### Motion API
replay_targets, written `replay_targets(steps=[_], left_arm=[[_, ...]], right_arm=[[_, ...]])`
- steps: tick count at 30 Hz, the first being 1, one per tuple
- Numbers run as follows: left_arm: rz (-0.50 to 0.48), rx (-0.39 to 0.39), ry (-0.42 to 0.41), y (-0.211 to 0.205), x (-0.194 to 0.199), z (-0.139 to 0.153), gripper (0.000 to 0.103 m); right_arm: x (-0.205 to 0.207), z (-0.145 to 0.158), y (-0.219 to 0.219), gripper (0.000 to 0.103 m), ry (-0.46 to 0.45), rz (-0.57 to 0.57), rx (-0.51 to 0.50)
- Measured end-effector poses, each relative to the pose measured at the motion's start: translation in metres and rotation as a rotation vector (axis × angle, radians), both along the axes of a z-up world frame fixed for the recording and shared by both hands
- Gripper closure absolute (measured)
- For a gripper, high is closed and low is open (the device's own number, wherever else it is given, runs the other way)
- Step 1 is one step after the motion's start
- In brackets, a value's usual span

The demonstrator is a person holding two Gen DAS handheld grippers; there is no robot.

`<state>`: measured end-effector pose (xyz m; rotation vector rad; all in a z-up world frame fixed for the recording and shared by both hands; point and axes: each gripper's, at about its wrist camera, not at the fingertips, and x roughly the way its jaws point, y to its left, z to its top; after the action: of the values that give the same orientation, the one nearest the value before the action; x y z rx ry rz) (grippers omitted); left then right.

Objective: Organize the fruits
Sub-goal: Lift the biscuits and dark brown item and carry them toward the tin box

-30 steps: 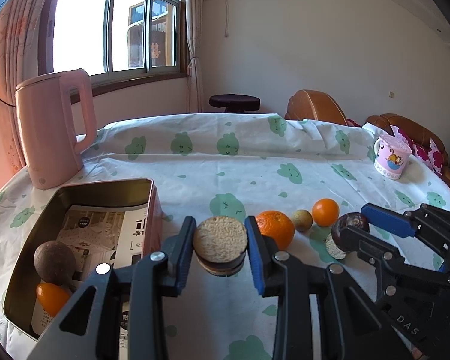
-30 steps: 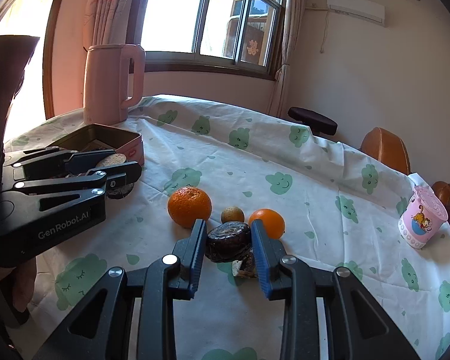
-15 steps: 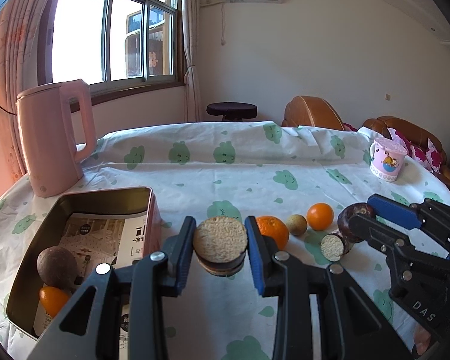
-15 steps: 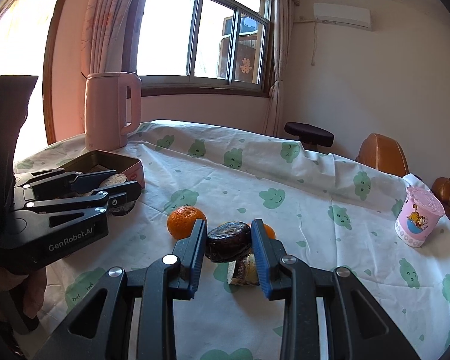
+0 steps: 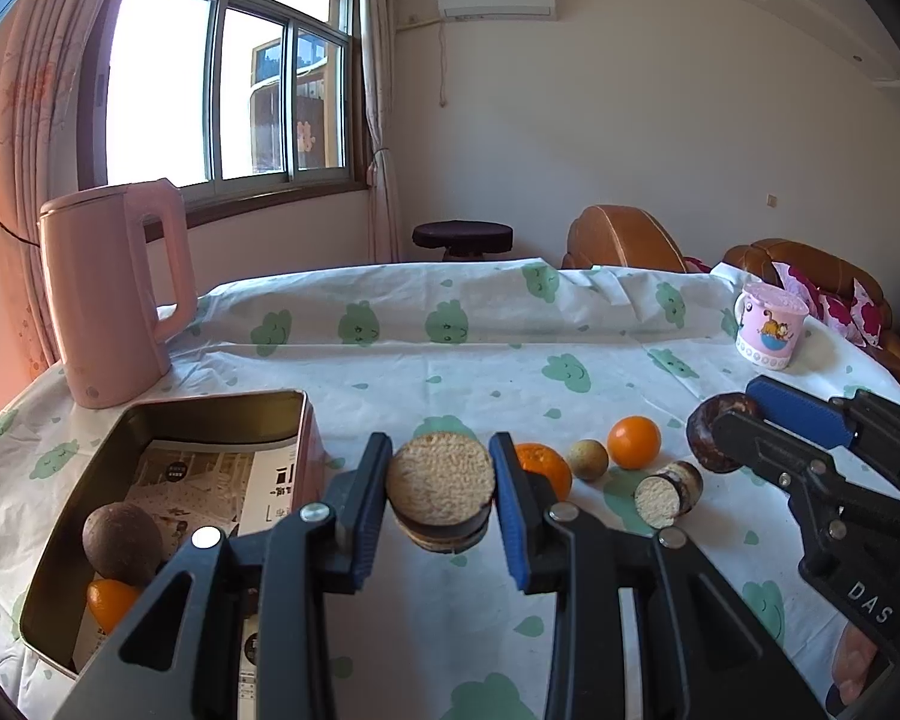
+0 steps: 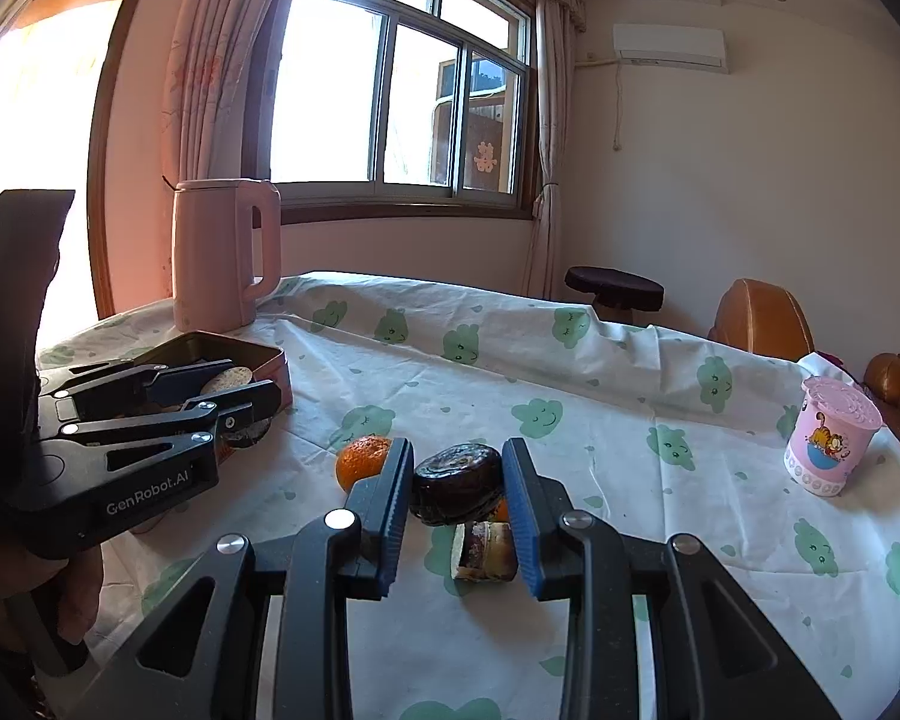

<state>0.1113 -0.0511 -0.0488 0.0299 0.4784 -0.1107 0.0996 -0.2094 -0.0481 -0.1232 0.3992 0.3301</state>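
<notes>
My left gripper [image 5: 439, 501] is shut on a round dark-skinned fruit slice [image 5: 439, 483] with a pale grainy cut face, held just right of the open metal tin [image 5: 210, 417]. The tin holds a brown round fruit [image 5: 121, 540] and a small orange [image 5: 109, 600] on printed paper. My right gripper [image 6: 457, 492] is shut on a dark glossy fruit piece [image 6: 457, 480], lifted above the cloth. On the table lie a mandarin [image 5: 543, 468], a small brownish fruit [image 5: 588, 459], an orange [image 5: 633, 441] and a cut dark-skinned chunk [image 5: 669, 492].
A pink kettle [image 5: 111, 294] stands behind the tin at the left. A pink printed cup [image 5: 771, 327] sits at the far right of the white cloth with green clouds [image 5: 450, 354]. A dark stool [image 5: 462, 237] and brown chairs stand beyond the table. A hand [image 6: 42, 594] holds the left gripper.
The right gripper has risen a little with its dark fruit piece, uncovering the cut chunk on the cloth below. The left gripper holds its slice in about the same place.
</notes>
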Motion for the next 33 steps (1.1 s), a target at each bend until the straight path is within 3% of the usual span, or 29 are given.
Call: replay_targets(steps=[21,33], left_arm=[[0.007,0.01,-0.066,-0.001,-0.011,0.005,0.068],[0.01,0.018,-0.1,-0.003,-0.017,0.007,0.068]], right_arm=[[-0.013,0.006,-0.009,0.07,-0.067,-0.012,0.053],[-0.017,0.008,-0.007,0.07,-0.095,-0.026,0.035]])
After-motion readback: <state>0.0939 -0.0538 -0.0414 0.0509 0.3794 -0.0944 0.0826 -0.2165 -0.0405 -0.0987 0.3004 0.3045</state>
